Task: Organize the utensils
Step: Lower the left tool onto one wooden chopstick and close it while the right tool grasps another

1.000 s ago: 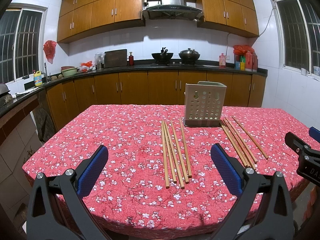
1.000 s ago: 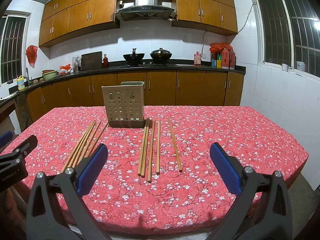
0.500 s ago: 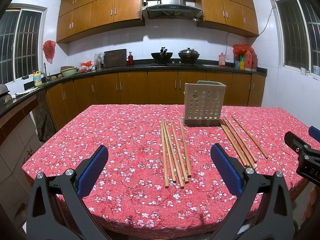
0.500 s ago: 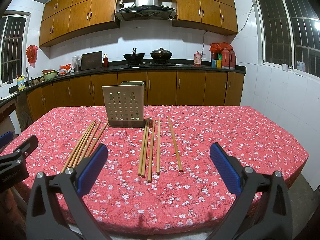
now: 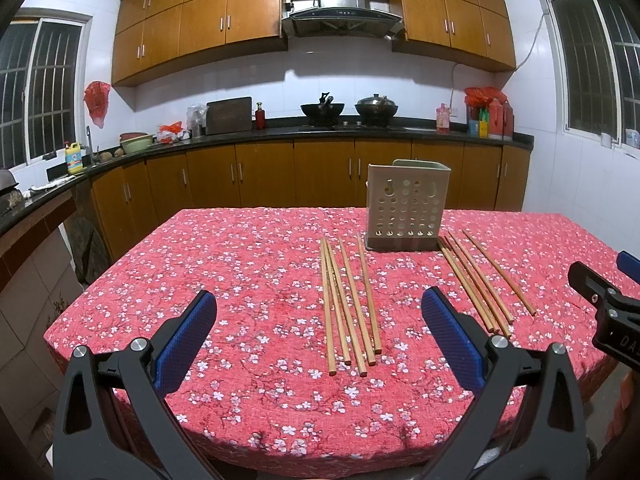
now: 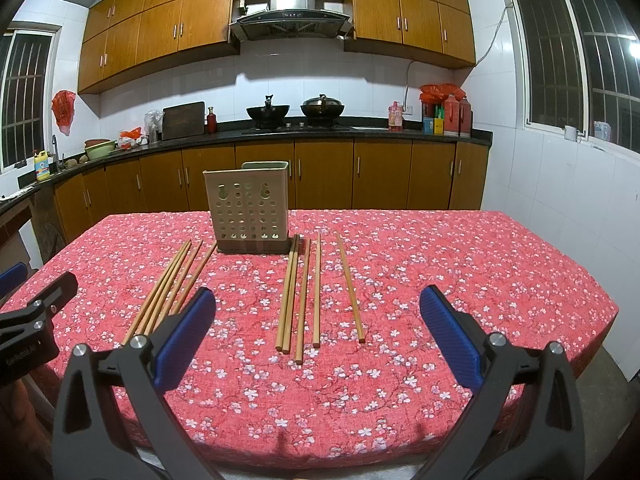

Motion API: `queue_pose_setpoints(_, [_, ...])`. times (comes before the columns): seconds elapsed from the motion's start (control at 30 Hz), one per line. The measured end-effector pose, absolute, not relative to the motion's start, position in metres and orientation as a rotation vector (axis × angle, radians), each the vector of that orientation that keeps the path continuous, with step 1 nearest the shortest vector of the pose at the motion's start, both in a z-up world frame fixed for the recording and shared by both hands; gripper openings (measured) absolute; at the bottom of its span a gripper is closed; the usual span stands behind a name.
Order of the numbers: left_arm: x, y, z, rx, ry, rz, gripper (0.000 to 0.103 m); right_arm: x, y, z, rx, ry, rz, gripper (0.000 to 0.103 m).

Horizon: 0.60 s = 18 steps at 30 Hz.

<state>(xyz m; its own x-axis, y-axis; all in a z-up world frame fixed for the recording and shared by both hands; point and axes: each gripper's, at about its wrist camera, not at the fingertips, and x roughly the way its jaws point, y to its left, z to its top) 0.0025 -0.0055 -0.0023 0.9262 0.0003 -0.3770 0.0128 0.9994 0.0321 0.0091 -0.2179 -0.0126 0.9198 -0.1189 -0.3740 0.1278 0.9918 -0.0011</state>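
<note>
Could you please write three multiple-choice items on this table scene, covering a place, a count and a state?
1. Where does the perforated holder stand?
A. On the tablecloth, at the far ends of the chopsticks
B. On the kitchen counter
C. Inside the left gripper

2. How many chopsticks lie in the right-hand group?
A. Two
B. Five
C. Nine

3. What state is the right gripper in?
A. Shut on a chopstick
B. Open, holding nothing
C. Shut on the holder

Answers:
1 A, its base sits on the red cloth between the two groups.
2 B, the right wrist view shows five separate sticks.
3 B, its blue pads stand wide apart above the cloth.
</note>
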Motion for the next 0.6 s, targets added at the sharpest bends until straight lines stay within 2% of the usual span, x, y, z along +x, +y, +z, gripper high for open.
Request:
queue_pose_setpoints(0.33, [0.018, -0.004, -0.019, 0.026, 0.445, 0.030, 0.101, 0.019, -0.225, -0.018, 0.051, 0.418, -0.134, 0.099])
queue_pose_setpoints(0.6, [0.050, 0.024, -0.033, -0.002, 0.568, 0.105, 0.101, 0.053, -0.266, -0.040, 0.160, 0.564, -0.218, 0.099])
